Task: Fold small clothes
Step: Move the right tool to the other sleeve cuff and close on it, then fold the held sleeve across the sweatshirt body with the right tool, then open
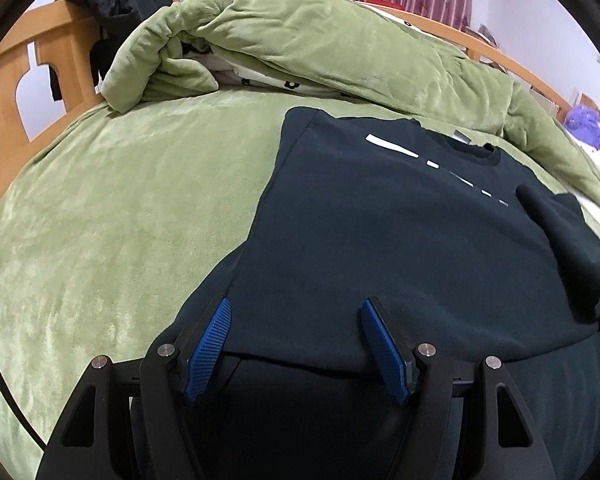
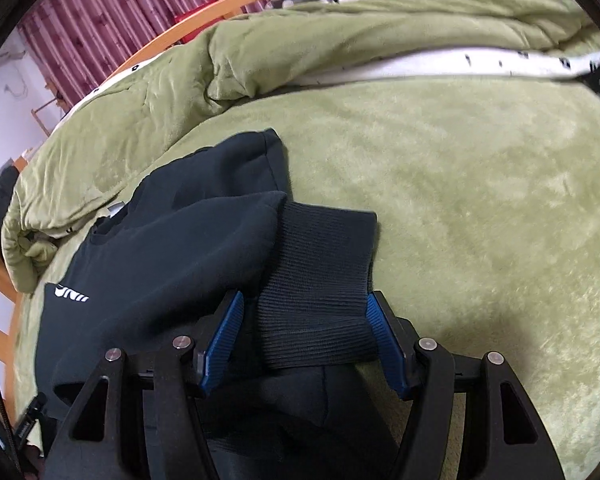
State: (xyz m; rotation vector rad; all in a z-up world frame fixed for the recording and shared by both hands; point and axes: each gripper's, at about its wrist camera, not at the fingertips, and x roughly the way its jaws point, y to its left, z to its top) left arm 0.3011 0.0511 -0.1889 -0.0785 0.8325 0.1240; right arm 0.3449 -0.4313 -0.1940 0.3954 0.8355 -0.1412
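Note:
A black sweatshirt with a white printed stripe lies flat on the green blanket, its neck pointing away from me. My left gripper hovers over the near hem, open, with the blue pads well apart and the fabric beneath them. In the right wrist view the same sweatshirt has one sleeve folded in over the body. The sleeve's ribbed cuff lies flat and uncrumpled between the pads of my right gripper. The right pad touches the cuff's edge, and the jaws stand open around it.
The green plush blanket covers the bed. A bunched green duvet with a white spotted lining lies along the far side. A wooden bed frame stands at left with a black garment draped on it.

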